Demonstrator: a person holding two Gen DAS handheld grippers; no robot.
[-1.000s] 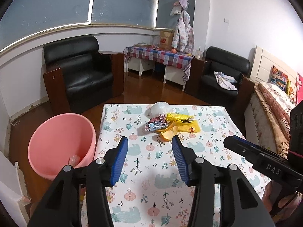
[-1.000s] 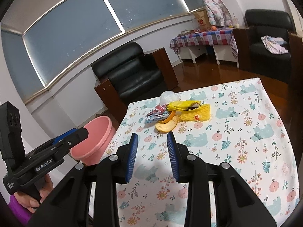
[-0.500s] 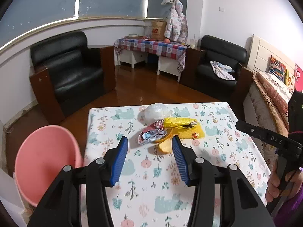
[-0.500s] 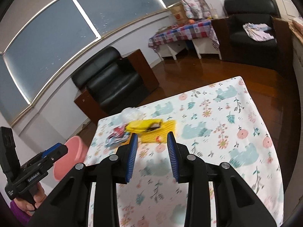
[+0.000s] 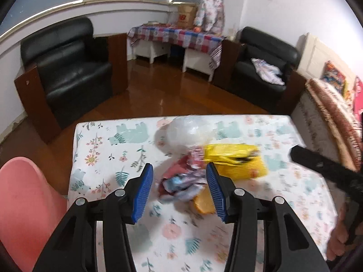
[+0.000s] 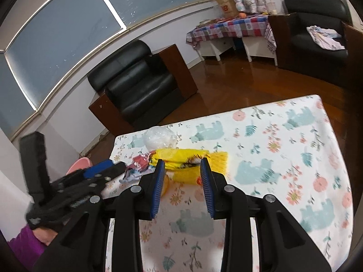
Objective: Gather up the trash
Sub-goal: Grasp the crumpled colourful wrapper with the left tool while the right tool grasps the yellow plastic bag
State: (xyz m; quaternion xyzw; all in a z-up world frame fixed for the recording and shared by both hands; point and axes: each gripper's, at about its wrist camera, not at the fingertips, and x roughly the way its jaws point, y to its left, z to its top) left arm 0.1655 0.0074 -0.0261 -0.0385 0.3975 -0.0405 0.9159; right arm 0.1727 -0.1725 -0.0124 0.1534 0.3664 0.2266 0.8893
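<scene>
Between the spread jaws of the left gripper [image 5: 179, 182] sits a crinkly wrapper [image 5: 181, 181], not pinched yet. Just past the jaws of the right gripper [image 6: 182, 178], spread too and holding nothing, lies a yellow bag [image 6: 188, 158]. All the trash is in 1 heap on the tabletop [image 6: 295, 158]. An orange peel [image 5: 204, 201] and a clear bag [image 5: 188, 133] touch the wrapper, so 1 grab could drag them or drop some. Both grippers are close and could bump. The pink bin [image 5: 25, 204] waits beside the left jaw, below the tabletop edge, so trash could miss it. 2 black armchairs stand far beyond.
</scene>
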